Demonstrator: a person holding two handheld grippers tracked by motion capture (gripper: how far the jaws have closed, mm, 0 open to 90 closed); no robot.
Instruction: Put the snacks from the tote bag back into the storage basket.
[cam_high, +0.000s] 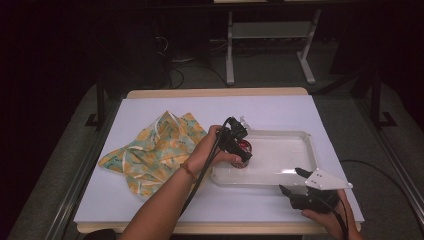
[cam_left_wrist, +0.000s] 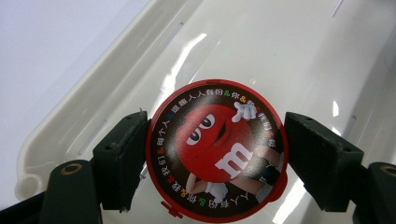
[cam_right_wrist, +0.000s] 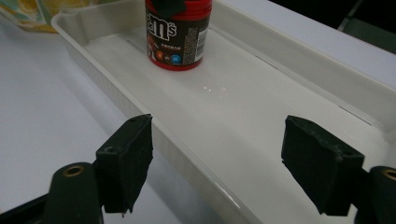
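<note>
A red M&M's candy can (cam_left_wrist: 215, 149) stands upright at the left end of a white plastic tray (cam_high: 280, 133). My left gripper (cam_high: 239, 145) reaches down over it from above, and both jaws press against the rim of the red lid with the cartoon face. In the right gripper view the can (cam_right_wrist: 177, 37) shows its dark label, with a black jaw at its top. My right gripper (cam_high: 291, 181) stands open just outside the tray's front right edge, its jaws straddling the tray's near wall (cam_right_wrist: 116, 88) with nothing between them.
A crumpled green and orange patterned cloth (cam_high: 155, 150) lies on the white table top (cam_high: 280, 107), left of the tray. The rest of the tray's floor (cam_right_wrist: 261, 116) is bare. Dark floor and metal table legs (cam_high: 230, 45) lie beyond the far edge.
</note>
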